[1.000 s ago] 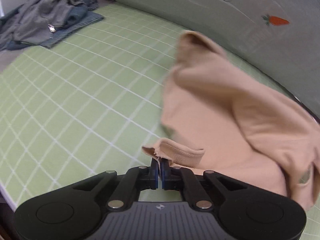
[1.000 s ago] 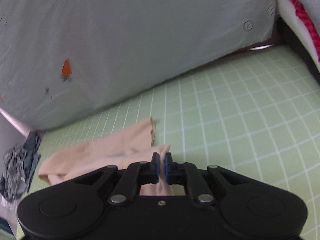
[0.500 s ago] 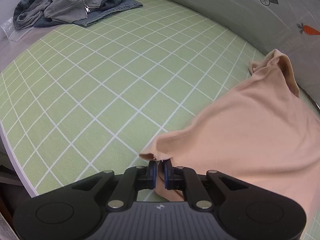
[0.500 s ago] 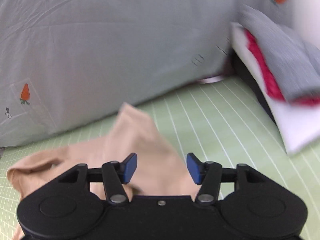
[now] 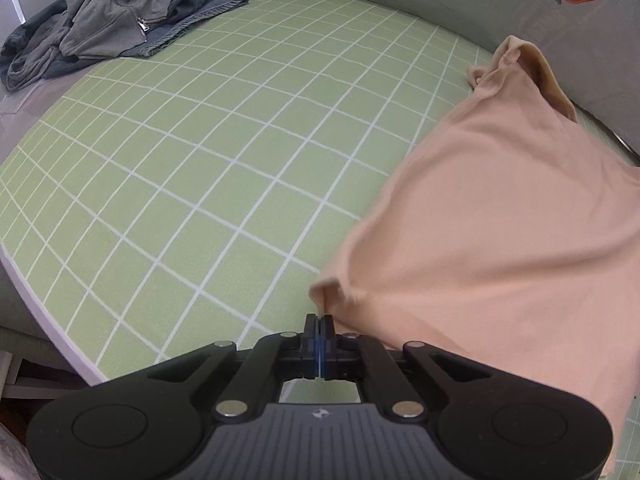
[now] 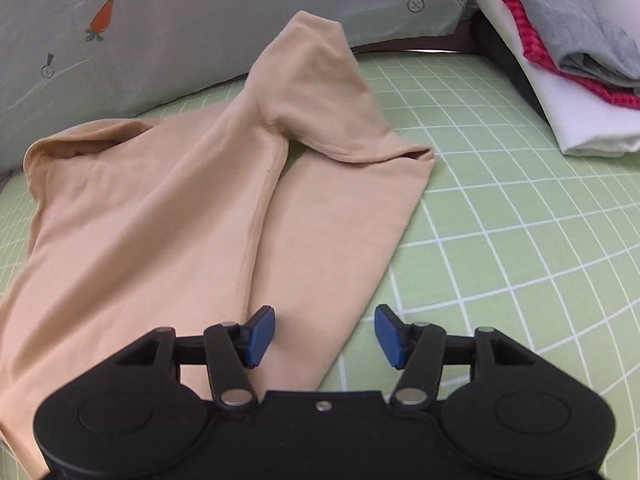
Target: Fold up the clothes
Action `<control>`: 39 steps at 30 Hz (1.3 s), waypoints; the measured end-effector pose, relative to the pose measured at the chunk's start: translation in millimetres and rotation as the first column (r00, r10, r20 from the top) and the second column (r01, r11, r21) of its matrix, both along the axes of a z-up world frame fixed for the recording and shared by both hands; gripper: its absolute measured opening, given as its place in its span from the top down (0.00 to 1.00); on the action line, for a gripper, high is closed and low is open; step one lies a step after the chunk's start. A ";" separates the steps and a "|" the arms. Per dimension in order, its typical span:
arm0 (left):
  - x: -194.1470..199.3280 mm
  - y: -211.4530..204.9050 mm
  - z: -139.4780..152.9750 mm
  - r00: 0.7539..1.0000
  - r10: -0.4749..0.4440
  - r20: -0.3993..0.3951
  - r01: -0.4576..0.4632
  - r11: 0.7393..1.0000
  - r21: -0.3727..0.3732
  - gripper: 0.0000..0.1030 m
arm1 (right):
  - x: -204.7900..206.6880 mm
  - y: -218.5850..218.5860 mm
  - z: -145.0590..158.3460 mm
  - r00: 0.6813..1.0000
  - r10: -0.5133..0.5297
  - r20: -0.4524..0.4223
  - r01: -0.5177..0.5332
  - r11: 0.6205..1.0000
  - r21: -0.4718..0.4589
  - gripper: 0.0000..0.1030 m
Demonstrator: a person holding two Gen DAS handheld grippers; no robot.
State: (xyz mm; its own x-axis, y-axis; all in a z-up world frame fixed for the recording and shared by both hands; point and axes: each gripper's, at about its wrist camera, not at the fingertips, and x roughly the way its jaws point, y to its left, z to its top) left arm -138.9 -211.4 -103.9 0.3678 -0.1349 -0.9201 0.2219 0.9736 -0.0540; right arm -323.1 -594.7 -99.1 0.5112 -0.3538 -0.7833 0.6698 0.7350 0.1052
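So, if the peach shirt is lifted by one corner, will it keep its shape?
Probably not. The peach shirt drapes in soft creases, so it looks floppy. Its folded sleeve would likely fall open. It seems thin, probably light.

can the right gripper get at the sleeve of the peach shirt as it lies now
Probably yes: the right gripper is open over the peach shirt, and the sleeve lies ahead on top with nothing covering it.

Home bedroom: checked bedsheet (image 5: pixel 208 184), carrot-print pillow (image 6: pixel 168 20).
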 end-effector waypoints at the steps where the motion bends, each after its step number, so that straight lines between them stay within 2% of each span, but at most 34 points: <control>1: -2.2 5.4 -1.3 1.000 0.010 -0.010 -0.010 1.000 -0.001 1.00 | -1.7 2.6 -0.7 1.000 0.011 0.002 -0.011 1.000 -0.021 0.54; 3: -7.2 17.1 -0.7 0.999 0.034 -0.021 -0.034 0.999 -0.015 1.00 | -5.1 7.7 -2.1 0.999 0.033 0.006 -0.033 0.997 -0.063 0.78; 5: -12.9 26.4 1.8 0.999 0.050 -0.016 -0.050 0.999 -0.019 1.00 | -12.1 6.4 0.3 1.000 0.025 -0.013 -0.026 0.993 -0.114 0.92; 10: -24.6 36.5 13.9 0.998 0.049 0.030 -0.048 0.998 -0.036 0.99 | -34.0 -4.8 11.1 0.996 -0.041 -0.080 0.019 0.967 -0.255 0.96; 12: -28.4 34.2 16.5 0.998 0.036 0.056 -0.034 0.999 -0.043 0.97 | -43.8 -9.2 16.9 0.991 -0.075 -0.110 0.034 0.941 -0.338 0.96; 14: -30.9 29.1 15.9 0.997 0.035 0.067 -0.031 0.998 -0.052 0.86 | -58.4 -13.3 29.4 0.978 -0.145 -0.153 0.039 0.838 -0.545 0.96; 15: -32.1 26.5 15.6 0.997 0.034 0.073 -0.030 0.998 -0.056 0.72 | -64.7 -15.3 33.1 0.969 -0.182 -0.169 0.034 0.772 -0.635 0.96; 16: -31.9 22.3 14.7 0.998 0.024 0.066 -0.020 0.998 -0.058 0.62 | -70.6 -17.3 34.3 0.960 -0.210 -0.187 0.020 0.716 -0.697 0.96; 17: -31.7 17.9 13.9 0.998 0.013 0.058 -0.010 0.998 -0.061 0.58 | -75.6 -19.3 32.4 0.952 -0.217 -0.214 -0.005 0.691 -0.723 0.95; 18: -31.6 13.6 13.0 0.999 0.003 0.050 0.000 0.998 -0.063 0.49 | -78.8 -22.1 27.6 0.946 -0.194 -0.260 -0.047 0.711 -0.702 0.90; 19: -31.4 9.3 12.2 0.999 -0.008 0.043 0.011 0.998 -0.066 0.40 | -81.4 -25.8 20.0 0.939 -0.145 -0.313 -0.093 0.769 -0.633 0.89; 20: -31.0 4.6 12.1 0.999 -0.018 0.044 0.020 0.998 -0.062 0.35 | -85.9 -29.8 11.4 0.935 -0.079 -0.346 -0.124 0.841 -0.526 0.83; 21: -30.6 0.5 12.9 0.998 -0.028 0.051 0.031 0.998 -0.060 0.28 | -91.0 -32.7 5.4 0.937 -0.029 -0.347 -0.131 0.893 -0.430 0.79; 22: -29.9 -3.1 13.7 0.998 -0.035 0.059 0.039 0.997 -0.060 0.24 | -97.6 -33.5 4.7 0.954 -0.020 -0.298 -0.095 0.926 -0.366 0.77; 23: -29.8 -6.4 14.8 0.997 -0.038 0.064 0.042 0.997 -0.063 0.22 | -103.3 -34.7 4.4 0.969 -0.021 -0.247 -0.058 0.950 -0.307 0.69; 24: -30.2 -8.2 15.3 0.997 -0.036 0.065 0.040 0.997 -0.069 0.17 | -107.7 -36.9 5.8 0.980 -0.042 -0.195 -0.013 0.963 -0.269 0.59; 25: -29.5 -10.1 15.2 0.998 -0.032 0.062 0.037 0.997 -0.075 0.14 | -109.9 -39.8 7.2 0.986 -0.061 -0.158 0.020 0.969 -0.246 0.54; 31: -33.6 -15.9 20.2 0.996 -0.059 0.063 0.064 0.996 -0.066 0.11 | -91.8 -64.8 2.2 0.992 -0.087 -0.094 0.068 0.979 -0.190 0.31; 37: -40.9 -17.5 26.7 0.992 -0.103 0.070 0.106 0.994 -0.041 0.11 | -73.6 -89.9 -2.7 0.993 -0.116 -0.031 0.111 0.985 -0.131 0.30; 39: -41.8 -15.7 27.0 0.992 -0.104 0.069 0.106 0.994 -0.034 0.11 | -67.5 -98.2 -4.3 0.992 -0.126 -0.011 0.125 0.986 -0.110 0.34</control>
